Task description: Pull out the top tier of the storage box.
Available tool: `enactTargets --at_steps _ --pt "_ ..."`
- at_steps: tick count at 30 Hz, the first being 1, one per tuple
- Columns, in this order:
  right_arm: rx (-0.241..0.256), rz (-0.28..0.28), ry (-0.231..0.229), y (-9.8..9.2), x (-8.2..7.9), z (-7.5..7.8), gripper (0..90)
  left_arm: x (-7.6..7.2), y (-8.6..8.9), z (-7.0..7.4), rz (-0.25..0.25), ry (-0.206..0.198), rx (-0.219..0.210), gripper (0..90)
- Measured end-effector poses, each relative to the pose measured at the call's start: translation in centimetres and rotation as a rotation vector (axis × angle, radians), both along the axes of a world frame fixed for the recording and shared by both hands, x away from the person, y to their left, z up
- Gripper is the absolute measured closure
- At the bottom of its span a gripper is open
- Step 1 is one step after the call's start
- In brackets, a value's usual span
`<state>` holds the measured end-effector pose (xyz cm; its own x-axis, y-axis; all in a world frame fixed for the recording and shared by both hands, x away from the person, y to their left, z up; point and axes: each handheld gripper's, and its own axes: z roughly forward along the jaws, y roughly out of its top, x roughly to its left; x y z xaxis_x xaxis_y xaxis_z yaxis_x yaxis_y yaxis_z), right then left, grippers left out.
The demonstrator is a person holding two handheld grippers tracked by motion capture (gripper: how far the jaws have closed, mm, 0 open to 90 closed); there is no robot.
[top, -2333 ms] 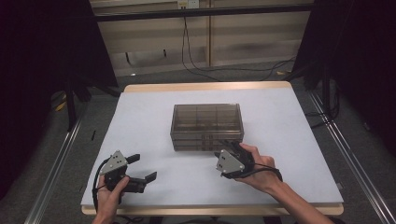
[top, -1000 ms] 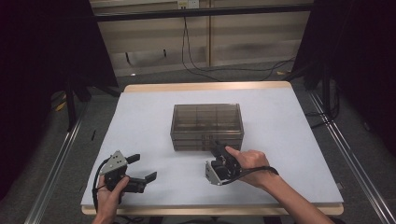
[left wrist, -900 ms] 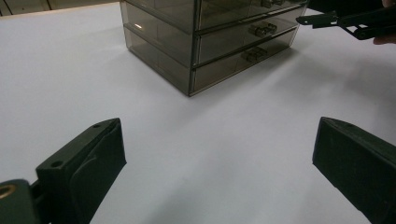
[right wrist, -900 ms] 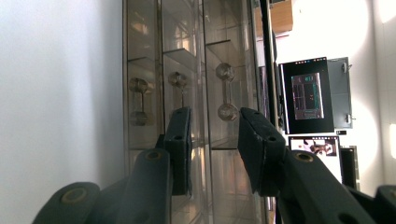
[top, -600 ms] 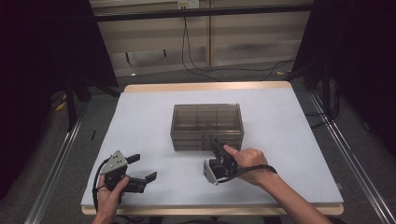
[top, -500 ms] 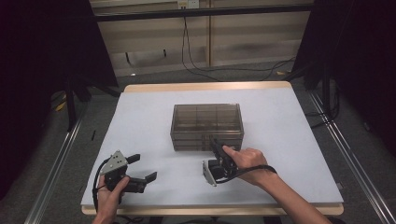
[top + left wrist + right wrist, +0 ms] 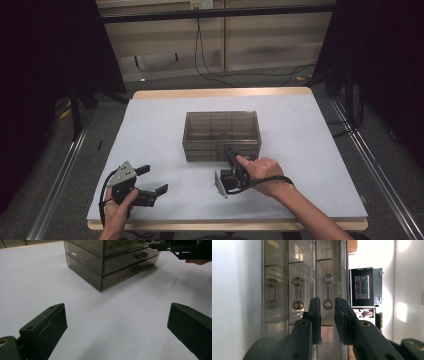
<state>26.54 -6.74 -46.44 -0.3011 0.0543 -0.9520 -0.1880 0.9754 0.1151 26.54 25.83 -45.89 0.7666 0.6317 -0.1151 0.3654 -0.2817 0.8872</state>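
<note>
White table — smoky drawer box, drawers shut.

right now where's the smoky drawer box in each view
High view: the drawer box sits mid-table, just beyond the right tongs.
Left gripper view: top centre, seen corner-on.
Right gripper view: turned sideways, ahead of the tongs.
Shared landmark: its dumbbell-shaped drawer handles.

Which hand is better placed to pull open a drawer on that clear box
Right. The right gripper is at the drawer box front, jaws narrowly apart before a handle. The left gripper sits wide open, far off.
</note>
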Motion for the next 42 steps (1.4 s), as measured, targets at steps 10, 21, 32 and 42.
enactTargets --at_steps 10,21,32,42 --pt "0.007 -0.041 -0.044 0.5 -0.1 -0.6 80.7 0.0 0.0 0.0 -0.001 -0.001 0.0 2.5" --pt "-0.034 -0.038 -0.089 0.8 -0.2 -1.1 79.2 0.0 0.1 -0.1 0.004 0.005 -0.008 2.5" --pt "-0.023 -0.067 -0.096 1.1 -0.3 -1.2 81.6 0.0 0.0 0.0 0.009 0.005 -0.002 2.5" --pt "-0.002 -0.085 -0.086 1.3 -0.4 -1.1 81.6 0.0 0.1 0.0 0.002 0.002 -0.006 2.5"
